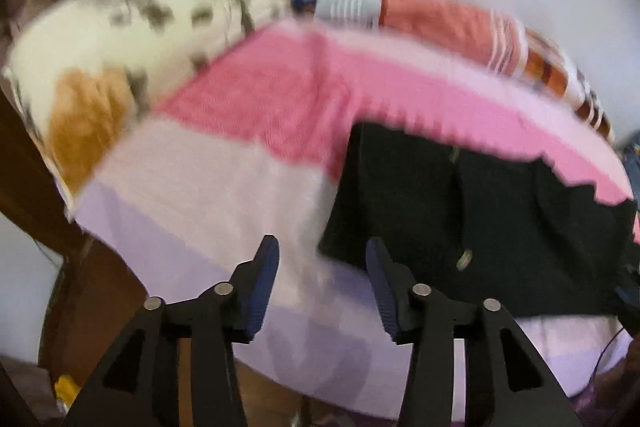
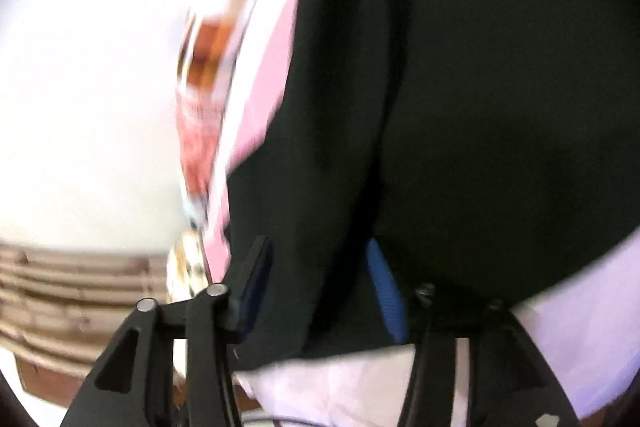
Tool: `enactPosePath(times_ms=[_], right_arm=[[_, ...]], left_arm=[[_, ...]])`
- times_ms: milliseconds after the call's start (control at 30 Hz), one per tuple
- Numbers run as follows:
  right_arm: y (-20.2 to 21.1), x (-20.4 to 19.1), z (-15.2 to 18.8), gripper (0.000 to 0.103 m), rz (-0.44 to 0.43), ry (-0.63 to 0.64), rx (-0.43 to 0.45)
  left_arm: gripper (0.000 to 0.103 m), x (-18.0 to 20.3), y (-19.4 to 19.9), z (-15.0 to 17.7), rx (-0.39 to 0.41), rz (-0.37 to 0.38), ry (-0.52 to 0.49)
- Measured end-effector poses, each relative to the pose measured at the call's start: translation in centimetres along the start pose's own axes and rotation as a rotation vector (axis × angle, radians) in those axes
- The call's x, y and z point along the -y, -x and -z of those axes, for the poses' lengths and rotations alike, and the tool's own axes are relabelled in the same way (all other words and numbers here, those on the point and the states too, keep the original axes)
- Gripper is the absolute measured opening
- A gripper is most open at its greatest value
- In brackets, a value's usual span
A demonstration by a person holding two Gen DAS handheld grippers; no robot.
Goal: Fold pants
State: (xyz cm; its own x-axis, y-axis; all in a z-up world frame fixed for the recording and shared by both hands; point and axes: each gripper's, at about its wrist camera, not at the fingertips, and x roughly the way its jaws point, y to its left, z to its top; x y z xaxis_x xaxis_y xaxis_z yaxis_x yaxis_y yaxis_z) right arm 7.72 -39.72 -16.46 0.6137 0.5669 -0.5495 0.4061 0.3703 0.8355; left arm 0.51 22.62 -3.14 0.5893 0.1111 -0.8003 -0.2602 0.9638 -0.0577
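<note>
Black pants (image 1: 480, 219) lay spread on the pink-and-lilac bedspread (image 1: 192, 187), near its front edge; the left gripper (image 1: 322, 283) hovered with its jaws apart and nothing between them, just off the near corner of the cloth. The right gripper (image 2: 316, 291) sat low over the dark fabric, jaws wide, fabric between them but not pinched; both views were smeared, so a hurried close risked catching one layer only, or bedspread with it, and skewing the fold.

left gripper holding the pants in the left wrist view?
No. The left gripper is open over the pink bedspread, with the black pants beside it, ungrasped.
</note>
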Motion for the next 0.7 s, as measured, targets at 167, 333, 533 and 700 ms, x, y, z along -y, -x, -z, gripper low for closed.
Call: enactPosePath(times_ms=[167, 333, 533, 700], right_arm=[[1.5, 2.0, -5.8, 0.049, -0.061, -0.062, 0.102], [2.1, 1.5, -10.5, 0.049, 0.015, -0.038, 0.204], [1.2, 1.7, -13.6, 0.026, 0.076, -0.025, 0.161], [0.0, 0.3, -13.6, 0.006, 0.182, 0.044, 0.143]], left_arm=[[0.077, 3.7, 2.6, -2.5, 0.098, 0.142, -0.038], [0.077, 10.2, 1.0, -3.8, 0.043, 0.298, -0.106], [0.077, 16.3, -0.8, -3.5, -0.012, 0.389, -0.192], [0.077, 18.4, -3.0, -2.6, -0.08, 0.407, -0.218]])
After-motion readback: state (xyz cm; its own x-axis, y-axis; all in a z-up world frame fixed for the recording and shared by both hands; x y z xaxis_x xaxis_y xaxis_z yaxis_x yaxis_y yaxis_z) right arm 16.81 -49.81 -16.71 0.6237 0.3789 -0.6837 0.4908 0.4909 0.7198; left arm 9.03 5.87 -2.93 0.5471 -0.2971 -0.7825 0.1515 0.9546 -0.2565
